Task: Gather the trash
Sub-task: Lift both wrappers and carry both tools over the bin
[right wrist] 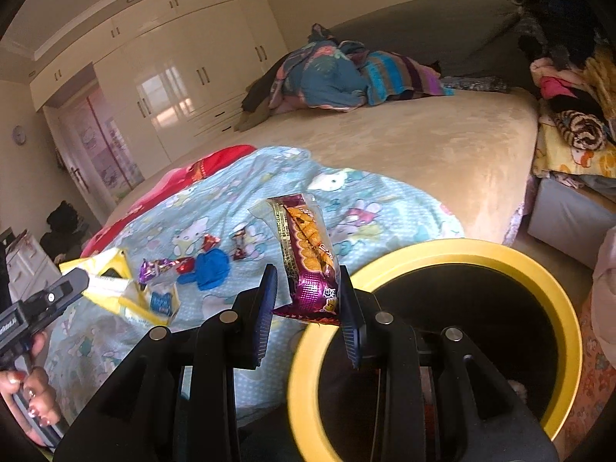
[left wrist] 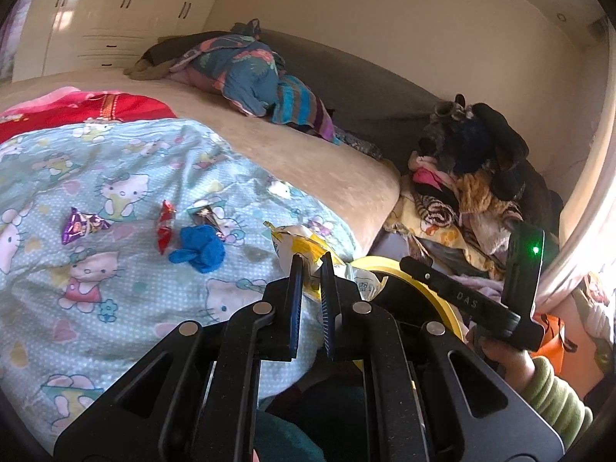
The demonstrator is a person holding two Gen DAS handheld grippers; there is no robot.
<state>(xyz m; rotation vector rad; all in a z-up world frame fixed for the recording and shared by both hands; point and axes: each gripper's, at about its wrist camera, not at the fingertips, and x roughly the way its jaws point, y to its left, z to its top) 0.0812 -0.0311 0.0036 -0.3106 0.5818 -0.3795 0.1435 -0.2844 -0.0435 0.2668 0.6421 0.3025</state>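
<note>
A purple biscuit wrapper (right wrist: 310, 265) is seen between the fingers of the right tool (right wrist: 308, 300), standing upright just beside the rim of the yellow-rimmed bin (right wrist: 500, 258). Its lower, crimped end touches the right finger, while a clear gap is left at the left finger; the tool is judged to be parted rather than clamped, so the wrapper is either barely pinched or about to drop. It is not yet over the bin's mouth.

The left tool (left wrist: 311, 269) is held narrow, its fingers closed on the edge of a yellow and white bag (left wrist: 296, 244) lying on the cartoon-print quilt (left wrist: 96, 177) at the near edge of the bed, next to the bin.

More trash is left on the quilt: a crumpled blue glove (left wrist: 200, 248), a red candy wrapper (left wrist: 165, 225), a purple foil wrapper (left wrist: 81, 225) and a small brown wrapper (left wrist: 208, 213), all near one another but apart.

All of these are judged very light, thin and crinkly. The foil is likely slippery and will fold instead of resisting, so a crimped seam or a bunched ridge is the better place to be taken hold of, not a flat face. The glove is soft and will compress; it is best pinched at its thickest crumple. Nothing here is fragile, yet a light piece may cling to a finger pad when let go above the bin.
</note>
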